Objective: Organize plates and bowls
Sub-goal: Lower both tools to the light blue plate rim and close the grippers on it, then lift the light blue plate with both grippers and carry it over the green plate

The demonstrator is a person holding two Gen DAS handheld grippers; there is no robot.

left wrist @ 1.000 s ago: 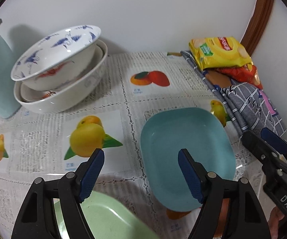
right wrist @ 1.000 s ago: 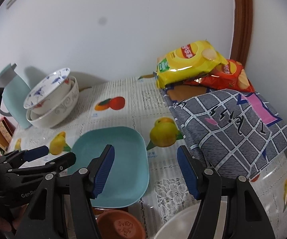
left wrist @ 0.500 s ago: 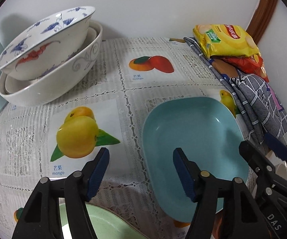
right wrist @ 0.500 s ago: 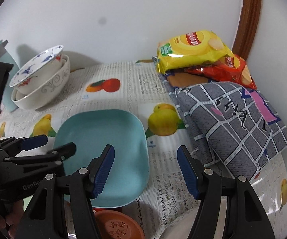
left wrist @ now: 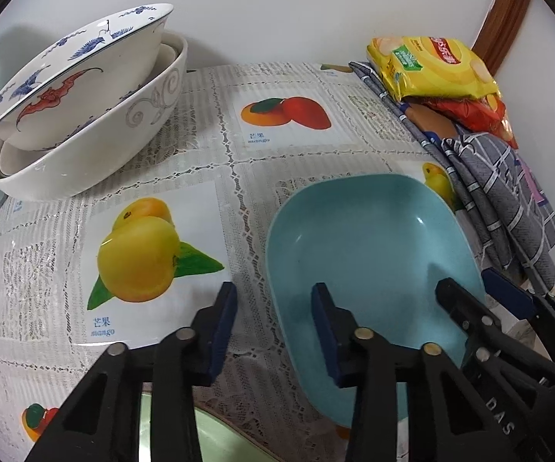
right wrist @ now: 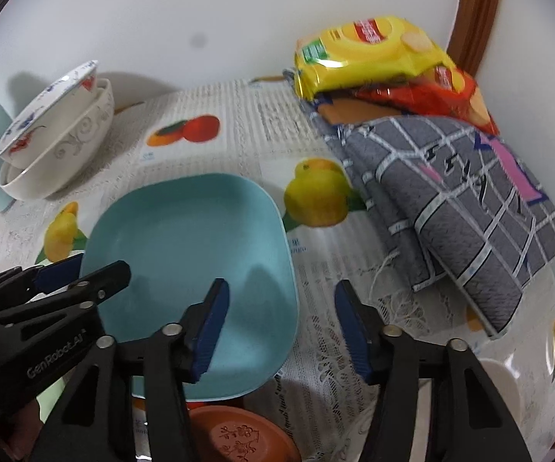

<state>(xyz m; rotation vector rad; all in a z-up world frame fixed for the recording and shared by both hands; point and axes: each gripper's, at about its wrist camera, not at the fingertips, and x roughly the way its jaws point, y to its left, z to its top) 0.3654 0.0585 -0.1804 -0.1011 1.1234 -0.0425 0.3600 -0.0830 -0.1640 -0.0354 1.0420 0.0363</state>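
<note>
Left wrist view shows the left tool point(left wrist: 273, 323) with its jaws closing astride the left rim of the blue plate point(left wrist: 370, 254); the pads do not yet press on it. That plate lies flat on the bench point(left wrist: 216, 169), which is covered by a fruit-printed cloth. At ten o'clock from the plate, well apart, stands a stack of white bowls point(left wrist: 81, 115), the top one tilted. At two o'clock lie a grey checked cloth point(left wrist: 508, 192) and a yellow snack bag point(left wrist: 427, 65). Right wrist view shows the right tool point(right wrist: 281, 323), jaws closing and half wide, astride the plate's point(right wrist: 185, 238) right rim without gripping it. A brown dish point(right wrist: 239, 435) sits at six o'clock, just beside the plate
</note>
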